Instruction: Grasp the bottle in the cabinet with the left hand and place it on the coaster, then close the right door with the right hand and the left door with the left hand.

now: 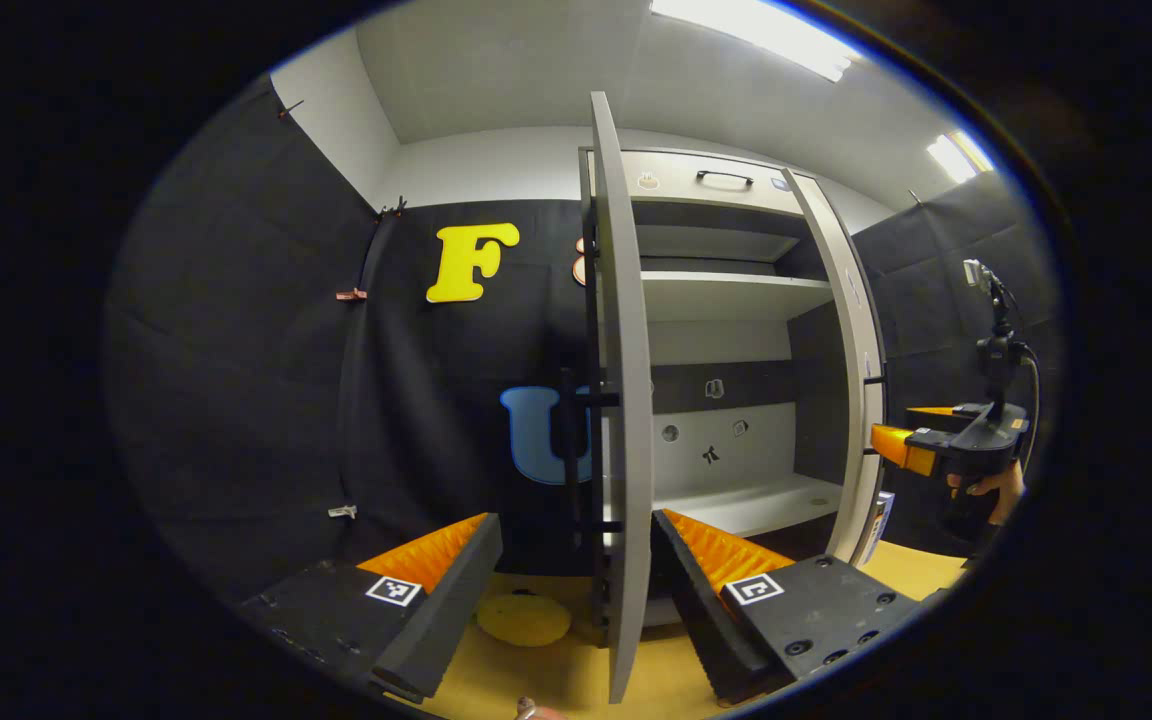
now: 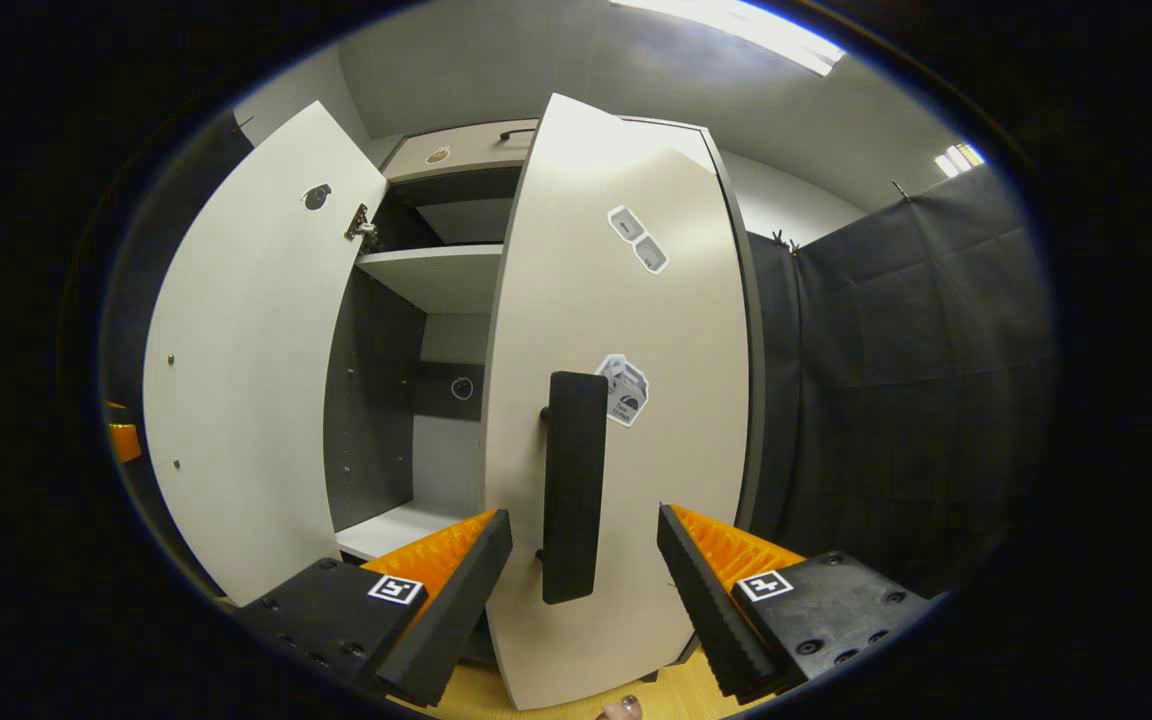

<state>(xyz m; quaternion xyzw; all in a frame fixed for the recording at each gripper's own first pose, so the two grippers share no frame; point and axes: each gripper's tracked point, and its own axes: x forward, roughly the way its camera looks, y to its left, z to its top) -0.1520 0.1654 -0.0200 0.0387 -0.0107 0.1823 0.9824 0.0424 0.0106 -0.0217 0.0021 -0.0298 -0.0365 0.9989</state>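
Cabinet (image 1: 736,300) fills centre frame in the left gripper view, lower shelf bare; the bottle cannot be made out there, and a yellow coaster (image 1: 524,619) lies on the tabletop (image 1: 556,680) at lower centre. Step in hand, by judgement: closing the right door (image 2: 616,400). In the right gripper view this door stands ajar at centre, its dark handle (image 2: 574,485) just ahead of the right claw (image 2: 584,590), fingers spread and gripping nothing. A flat, steady push beside the handle should suit. Left door (image 1: 624,400) stands edge-on between the left claw's (image 1: 576,600) spread, empty fingers.
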